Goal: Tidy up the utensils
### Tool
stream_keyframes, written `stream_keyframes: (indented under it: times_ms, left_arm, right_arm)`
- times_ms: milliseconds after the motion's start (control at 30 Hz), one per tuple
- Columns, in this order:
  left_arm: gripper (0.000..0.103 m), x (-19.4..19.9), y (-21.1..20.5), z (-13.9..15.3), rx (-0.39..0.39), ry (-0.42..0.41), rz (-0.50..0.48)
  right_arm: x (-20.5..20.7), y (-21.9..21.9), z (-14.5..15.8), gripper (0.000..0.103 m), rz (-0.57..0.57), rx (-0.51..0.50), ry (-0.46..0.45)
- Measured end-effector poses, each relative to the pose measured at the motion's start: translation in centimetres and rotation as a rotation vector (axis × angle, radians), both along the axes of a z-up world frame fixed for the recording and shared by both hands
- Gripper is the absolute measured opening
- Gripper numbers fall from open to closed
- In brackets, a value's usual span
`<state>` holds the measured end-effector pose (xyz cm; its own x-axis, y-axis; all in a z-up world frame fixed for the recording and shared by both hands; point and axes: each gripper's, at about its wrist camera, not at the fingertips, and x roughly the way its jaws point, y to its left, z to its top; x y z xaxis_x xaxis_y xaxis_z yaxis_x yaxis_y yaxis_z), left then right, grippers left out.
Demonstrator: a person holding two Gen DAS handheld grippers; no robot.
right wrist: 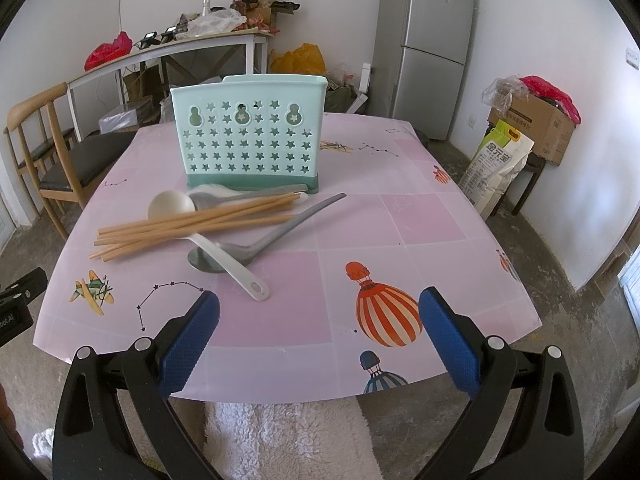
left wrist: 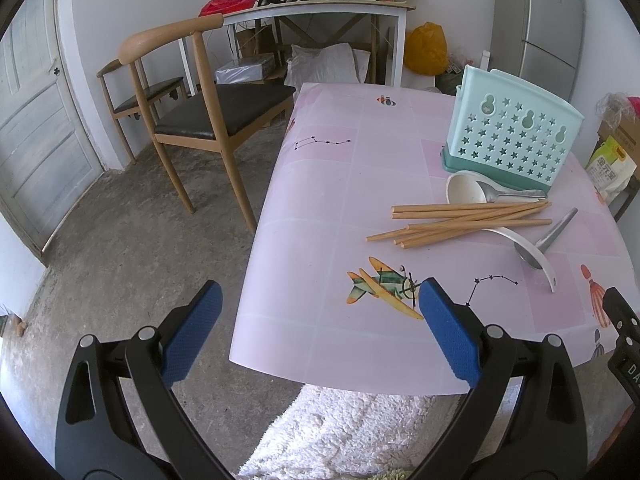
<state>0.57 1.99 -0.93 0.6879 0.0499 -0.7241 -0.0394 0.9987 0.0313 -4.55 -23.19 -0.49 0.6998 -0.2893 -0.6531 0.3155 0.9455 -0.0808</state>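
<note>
A mint-green utensil holder with star holes stands upright on the pink table. In front of it lies a loose pile: several wooden chopsticks, a white spoon, a white ladle-like spoon and two grey metal spoons. My right gripper hangs open over the table's near edge, just short of the pile. My left gripper is open at the table's near-left corner, well left of the utensils. Neither holds anything.
Two wooden chairs stand left of the table. A cluttered white side table and a grey fridge line the back wall. A cardboard box and a sack sit at the right. A fluffy white rug lies below.
</note>
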Motion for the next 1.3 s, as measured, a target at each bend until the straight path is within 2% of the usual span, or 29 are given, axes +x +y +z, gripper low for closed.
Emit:
stream_keyframes:
  times_ms: [867, 1000, 1133, 1300]
  left_arm:
    - [0.095, 0.3, 0.1, -0.8, -0.010, 0.028, -0.027]
    - [0.095, 0.7, -0.4, -0.7, -0.032, 0.029, -0.063]
    - [0.095, 1.1, -1.0, -0.5, -0.055, 0.004, -0.096]
    - [0.095, 1.8, -1.9, -0.4, -0.091, -0.023, -0.131]
  right_arm:
    - [0.4, -1.0, -0.5, 0.097, -0.015, 0.013, 0.007]
    - [0.3, -1.2, 0.2, 0.097, -0.014, 0.002, -0.041]
    - [-0.5, -1.8, 1.6, 0.097, -0.026, -0.022, -0.161]
    - [-0.7, -2.6, 2.6, 0.097, -0.020, -0.039, -0.255]
